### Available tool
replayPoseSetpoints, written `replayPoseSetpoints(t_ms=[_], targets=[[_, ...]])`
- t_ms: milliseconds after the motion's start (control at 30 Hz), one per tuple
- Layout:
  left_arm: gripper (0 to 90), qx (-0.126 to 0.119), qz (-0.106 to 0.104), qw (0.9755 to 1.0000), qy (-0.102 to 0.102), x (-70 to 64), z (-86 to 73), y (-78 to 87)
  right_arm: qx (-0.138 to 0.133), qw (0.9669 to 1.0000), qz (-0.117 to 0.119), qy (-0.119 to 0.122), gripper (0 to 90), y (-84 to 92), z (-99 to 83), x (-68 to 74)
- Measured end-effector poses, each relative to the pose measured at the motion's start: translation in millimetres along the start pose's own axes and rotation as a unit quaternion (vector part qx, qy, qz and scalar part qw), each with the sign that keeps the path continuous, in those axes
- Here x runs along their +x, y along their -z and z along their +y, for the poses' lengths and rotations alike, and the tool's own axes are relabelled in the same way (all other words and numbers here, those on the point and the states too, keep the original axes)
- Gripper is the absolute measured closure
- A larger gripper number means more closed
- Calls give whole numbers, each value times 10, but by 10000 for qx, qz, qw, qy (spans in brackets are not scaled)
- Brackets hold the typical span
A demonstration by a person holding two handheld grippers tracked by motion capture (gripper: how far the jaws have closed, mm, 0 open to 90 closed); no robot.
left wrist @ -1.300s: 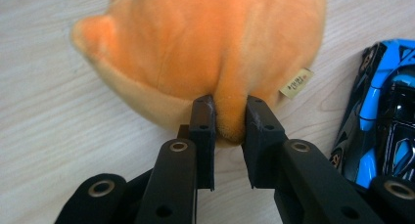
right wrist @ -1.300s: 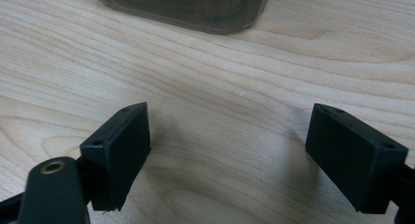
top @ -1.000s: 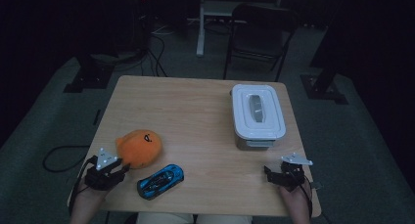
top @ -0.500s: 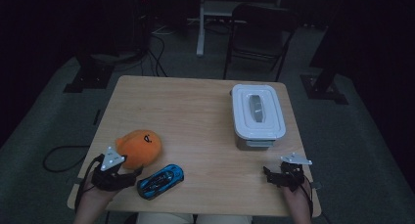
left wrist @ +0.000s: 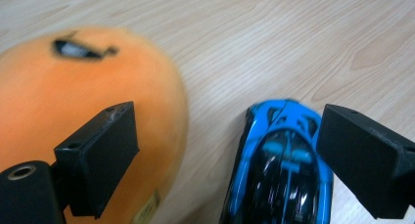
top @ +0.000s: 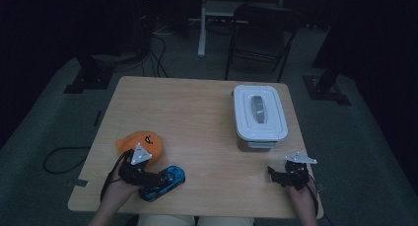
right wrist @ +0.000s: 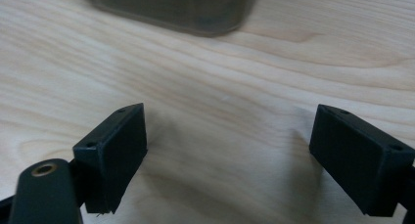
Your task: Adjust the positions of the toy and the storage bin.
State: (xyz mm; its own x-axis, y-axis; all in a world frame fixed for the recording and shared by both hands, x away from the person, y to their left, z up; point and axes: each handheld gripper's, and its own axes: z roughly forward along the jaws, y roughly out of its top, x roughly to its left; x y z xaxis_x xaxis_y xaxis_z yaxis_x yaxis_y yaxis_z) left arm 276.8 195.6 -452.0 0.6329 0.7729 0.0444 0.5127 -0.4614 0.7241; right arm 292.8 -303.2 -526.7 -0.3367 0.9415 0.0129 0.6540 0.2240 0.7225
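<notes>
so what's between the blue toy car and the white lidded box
Bare wood: in the high view nothing lies on the table between the blue toy car and the white lidded box.

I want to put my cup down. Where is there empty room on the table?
The wide bare wood between the orange plush and white lidded box is free. It is crowded at the near left, where the blue toy car sits.
</notes>
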Motion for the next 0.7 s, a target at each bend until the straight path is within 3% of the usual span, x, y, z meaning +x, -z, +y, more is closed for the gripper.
replayPoseSetpoints(t_ms=[67,333,433,600,633,700], targets=[[3,23,-104,9999,46,2,69,-70,-8,9999,-57,-108,136,1,15,-48],[5,-181,-235,9996,-20,-71,404,-364,-232,9982,-412,-368,132,53,86,-221],[5,-230,-141,9995,-153,-111,512,-509,-309,9968,-574,-467,132,25,110,-290],[5,-363,-125,9992,-137,-101,626,-693,-487,9952,-646,-558,131,16,142,-353],[5,-435,-105,9990,-26,-77,676,-764,-506,9947,-690,-563,132,12,155,-366],[5,-464,-284,9984,161,-58,741,-834,-540,9938,-748,-617,131,-16,199,-407]])
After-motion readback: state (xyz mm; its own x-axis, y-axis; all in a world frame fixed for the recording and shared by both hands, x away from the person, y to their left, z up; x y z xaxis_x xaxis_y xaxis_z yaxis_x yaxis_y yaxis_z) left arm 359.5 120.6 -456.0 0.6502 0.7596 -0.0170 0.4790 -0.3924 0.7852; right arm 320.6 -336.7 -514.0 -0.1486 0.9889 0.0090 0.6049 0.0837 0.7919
